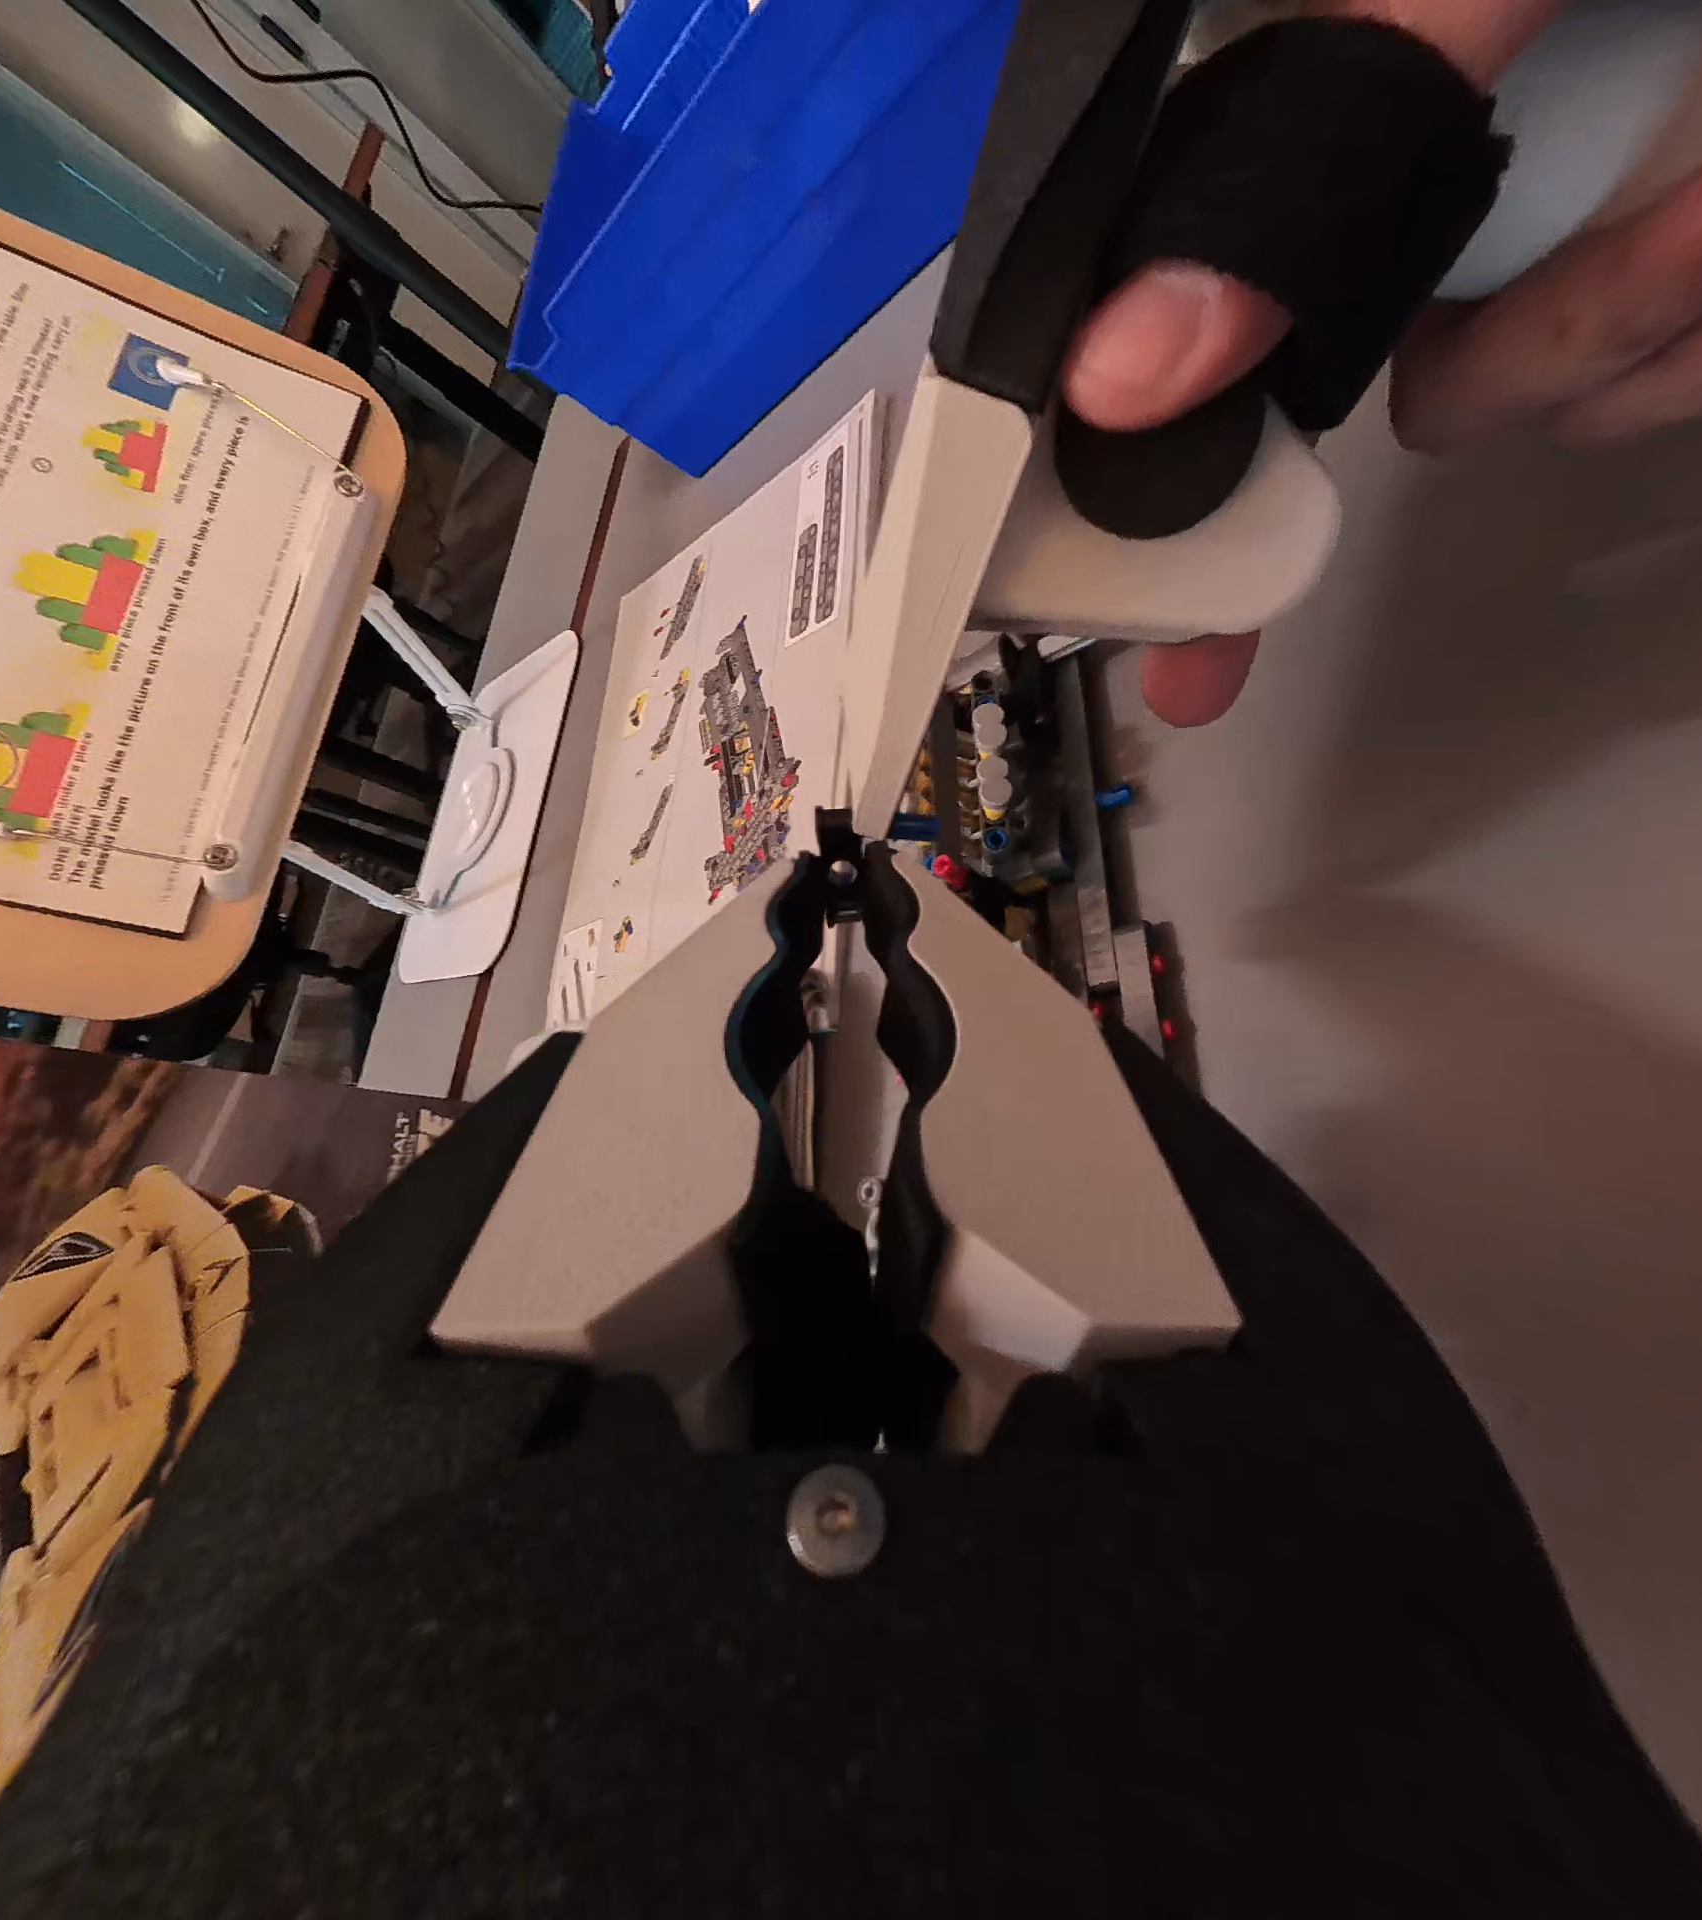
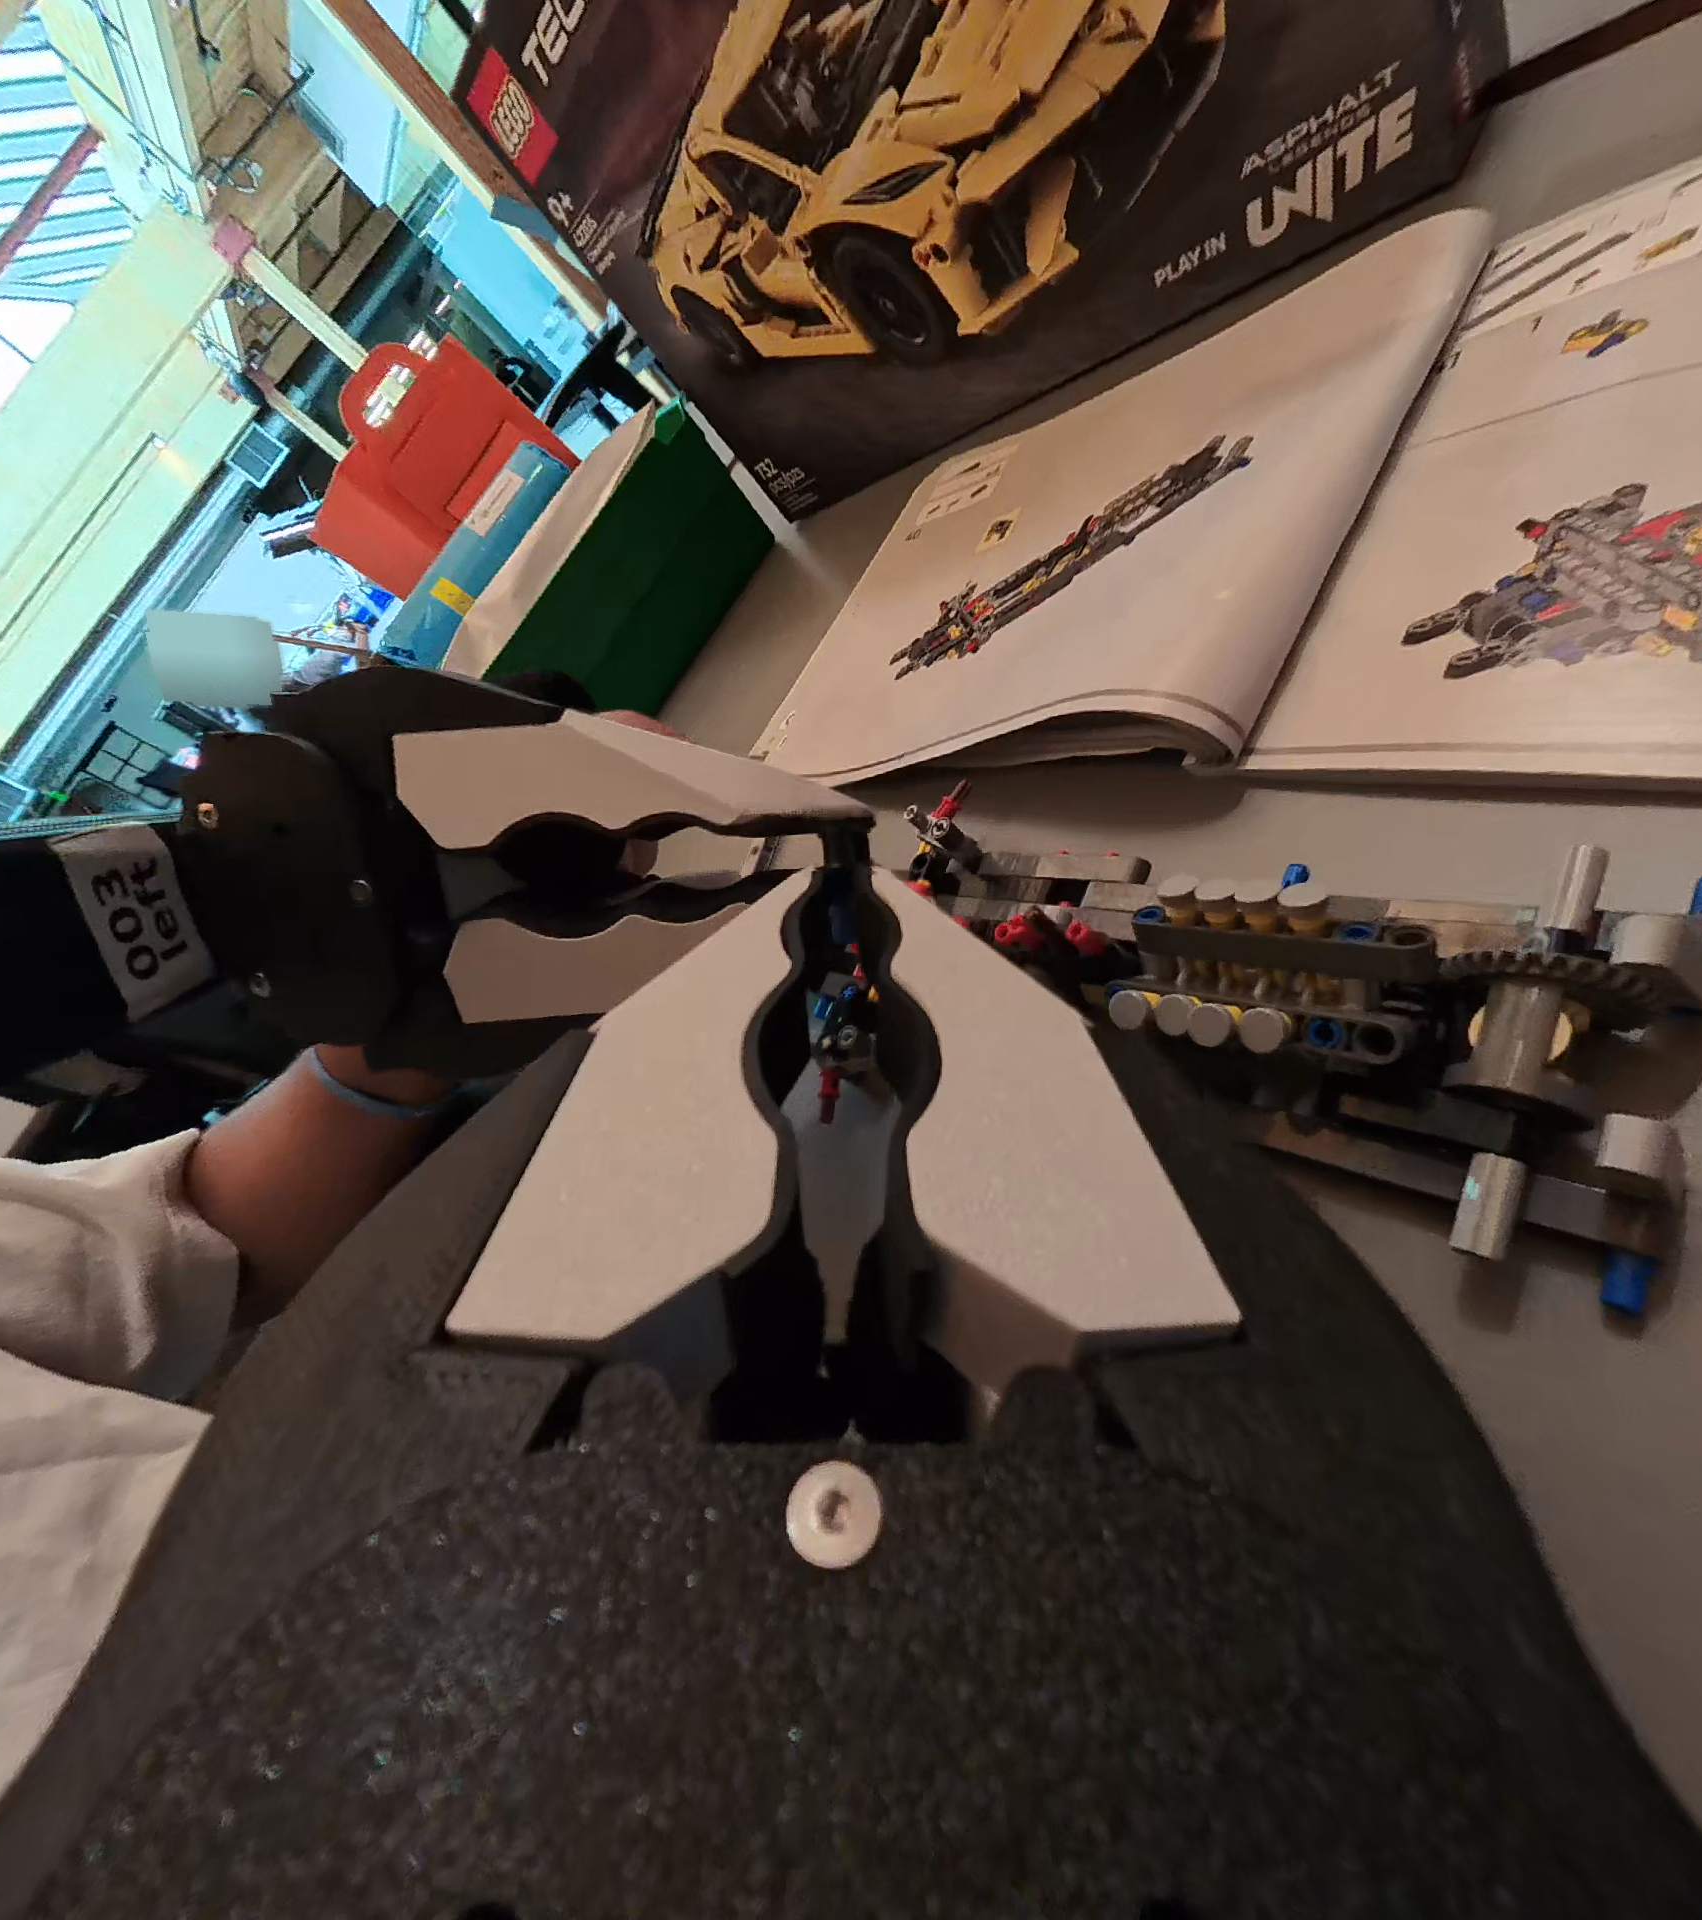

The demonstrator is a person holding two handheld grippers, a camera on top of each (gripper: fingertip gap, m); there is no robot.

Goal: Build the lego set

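Note:
My left gripper (image 1: pixel 842 873) is shut on a small black lego connector (image 1: pixel 839 857), held above the table. It also shows in the right wrist view (image 2: pixel 831 831), coming in from the left with the black connector (image 2: pixel 842 844) at its tips. My right gripper (image 2: pixel 842 871) is shut, with a small blue pin (image 2: pixel 834 916) between its fingers, tip to tip with the left one. In the left wrist view the right gripper (image 1: pixel 873 816) comes down from the top, the blue pin (image 1: pixel 914 826) at its tip. The part-built grey chassis (image 2: pixel 1346 966) lies on the table just beyond.
The open instruction booklet (image 2: pixel 1138 582) lies behind the chassis, with the lego box (image 2: pixel 930 208) standing beyond it. A blue bin (image 1: pixel 753 208) stands at the table's far end. A picture sheet on a white stand (image 1: pixel 99 582) is off the table's side.

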